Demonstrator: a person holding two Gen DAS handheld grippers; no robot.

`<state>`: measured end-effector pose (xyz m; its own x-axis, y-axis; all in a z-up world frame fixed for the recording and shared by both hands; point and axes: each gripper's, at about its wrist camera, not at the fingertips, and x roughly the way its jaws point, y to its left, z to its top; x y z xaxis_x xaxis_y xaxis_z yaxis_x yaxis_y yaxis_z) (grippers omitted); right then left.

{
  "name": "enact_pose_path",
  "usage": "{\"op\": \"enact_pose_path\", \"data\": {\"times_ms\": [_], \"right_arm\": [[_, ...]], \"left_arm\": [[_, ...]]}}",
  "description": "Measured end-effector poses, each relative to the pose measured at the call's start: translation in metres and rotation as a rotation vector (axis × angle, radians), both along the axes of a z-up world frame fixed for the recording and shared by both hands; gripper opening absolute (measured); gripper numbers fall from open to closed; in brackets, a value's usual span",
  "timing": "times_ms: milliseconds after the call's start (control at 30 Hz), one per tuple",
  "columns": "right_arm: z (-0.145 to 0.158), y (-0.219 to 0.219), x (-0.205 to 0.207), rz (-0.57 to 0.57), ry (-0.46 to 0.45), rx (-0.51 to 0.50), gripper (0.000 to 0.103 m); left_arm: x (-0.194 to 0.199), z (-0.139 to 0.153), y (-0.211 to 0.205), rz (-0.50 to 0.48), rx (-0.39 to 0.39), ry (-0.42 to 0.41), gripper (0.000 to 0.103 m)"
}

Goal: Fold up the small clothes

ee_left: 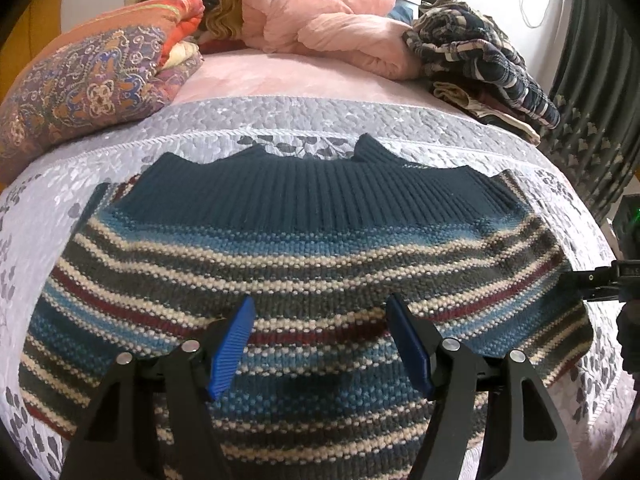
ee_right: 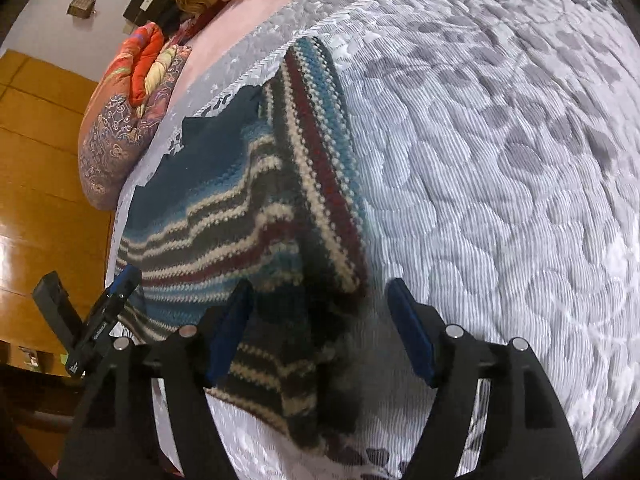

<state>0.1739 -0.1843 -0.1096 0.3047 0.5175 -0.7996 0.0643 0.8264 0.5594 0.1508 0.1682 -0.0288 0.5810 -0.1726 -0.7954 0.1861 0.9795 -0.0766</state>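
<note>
A striped knit sweater point(ee_left: 312, 248) in teal, cream, grey and maroon lies flat on the grey quilted bedspread point(ee_left: 320, 116), its dark ribbed band on the far side. My left gripper point(ee_left: 320, 300) hovers open over the sweater's near middle, nothing between its blue pads point(ee_left: 232, 344). In the right wrist view the sweater point(ee_right: 208, 224) fills the left half, with a striped sleeve point(ee_right: 320, 140) folded along its right edge. My right gripper point(ee_right: 320, 284) stands open, and the sweater's near right corner lies between its fingers. The left gripper's finger point(ee_right: 120, 292) shows at the far left.
A patterned pillow point(ee_left: 80, 92) and folded orange quilt lie back left. A pink duvet point(ee_left: 320, 12) sits at the headboard, and a pile of dark patterned clothes point(ee_left: 480, 60) back right. Bare bedspread point(ee_right: 500, 180) stretches right of the sweater. A wooden wardrobe point(ee_right: 36, 160) stands beyond the bed.
</note>
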Motion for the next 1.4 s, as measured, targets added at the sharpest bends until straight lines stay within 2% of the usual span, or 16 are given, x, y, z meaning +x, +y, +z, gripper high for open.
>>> {"op": "enact_pose_path", "data": {"times_ms": [100,200,267,333,433,800,867,1067,1233,1400], "right_arm": [[0.0,0.005,0.008,0.009,-0.009,0.009,0.06],[-0.004,0.013,0.015,0.016,-0.008,0.002,0.06],[-0.004,0.015,0.017,0.015,-0.015,-0.013,0.052],[-0.003,0.015,0.018,0.017,-0.025,-0.001,0.039],[-0.003,0.014,0.016,0.008,-0.033,0.015,0.035],[0.0,0.02,0.017,-0.012,-0.021,0.003,0.032],[0.008,0.022,0.017,-0.017,-0.022,0.004,0.03],[0.064,0.056,0.018,0.049,-0.092,-0.023,0.028],[0.11,0.123,0.021,0.176,-0.162,-0.109,0.027],[0.126,0.182,0.023,0.276,-0.191,-0.191,0.027]], "left_arm": [[0.001,-0.002,0.002,0.0,-0.009,0.009,0.07],[0.003,-0.003,0.005,0.0,-0.029,0.024,0.071],[0.004,-0.004,0.008,0.002,-0.042,0.033,0.071],[0.004,-0.004,0.01,0.003,-0.049,0.036,0.072],[0.005,-0.005,0.012,-0.001,-0.054,0.039,0.072],[0.007,-0.009,0.016,-0.019,-0.067,0.045,0.074],[0.007,-0.008,0.017,-0.024,-0.073,0.05,0.073],[0.004,0.005,0.034,0.001,-0.125,0.06,0.072],[0.003,0.019,0.054,0.026,-0.157,0.039,0.072],[0.003,0.026,0.072,0.051,-0.175,0.028,0.072]]}}
